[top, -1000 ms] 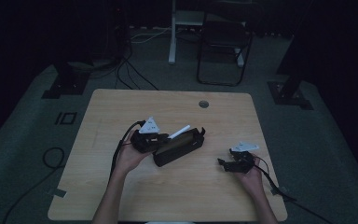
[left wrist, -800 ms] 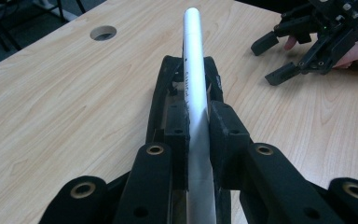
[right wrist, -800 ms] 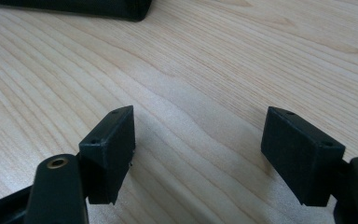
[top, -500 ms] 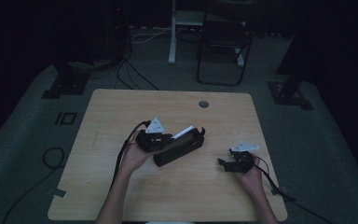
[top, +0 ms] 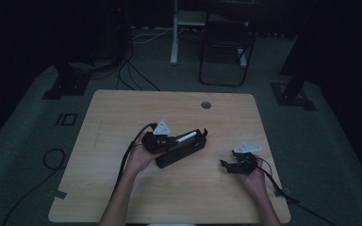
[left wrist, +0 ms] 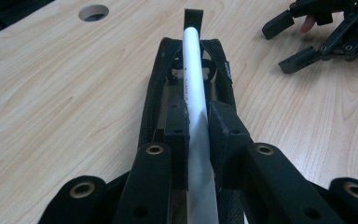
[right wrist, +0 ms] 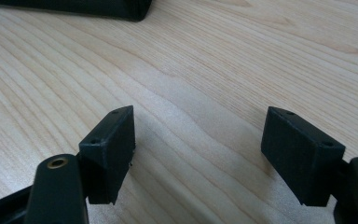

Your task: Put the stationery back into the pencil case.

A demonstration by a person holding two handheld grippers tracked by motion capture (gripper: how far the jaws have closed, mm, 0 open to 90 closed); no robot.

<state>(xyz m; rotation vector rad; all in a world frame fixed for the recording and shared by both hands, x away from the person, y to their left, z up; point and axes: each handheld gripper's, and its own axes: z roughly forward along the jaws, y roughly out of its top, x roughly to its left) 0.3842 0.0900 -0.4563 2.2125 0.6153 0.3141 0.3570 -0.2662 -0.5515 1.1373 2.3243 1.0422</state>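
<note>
Here the left gripper [left wrist: 196, 135] has its fingers [left wrist: 176, 133] clamped on a white pen [left wrist: 192, 70], a long round stick that runs forward from between the pads and over the open black pencil case [left wrist: 154, 93]. In the left gripper view the far end of the pen lies above the case's far tip, where a small black tab stands upright. The case rests flat on the wooden desk [top: 122, 113], near its middle, set at a slant with its right end farther from the person. In the high view the left gripper [top: 166, 140] sits at the case's left end [top: 181, 149], the pen [top: 185, 137] showing as a pale streak along the top of the case.

The right gripper [top: 230, 165] rests low over the desk to the right, well apart from the case, with its fingers [right wrist: 109, 140] spread wide and only bare wood between them. Its two black pads stand just above the desk top in the right gripper view. A round cable hole [top: 206, 104] lies in the desk's far part, beyond the case.
</note>
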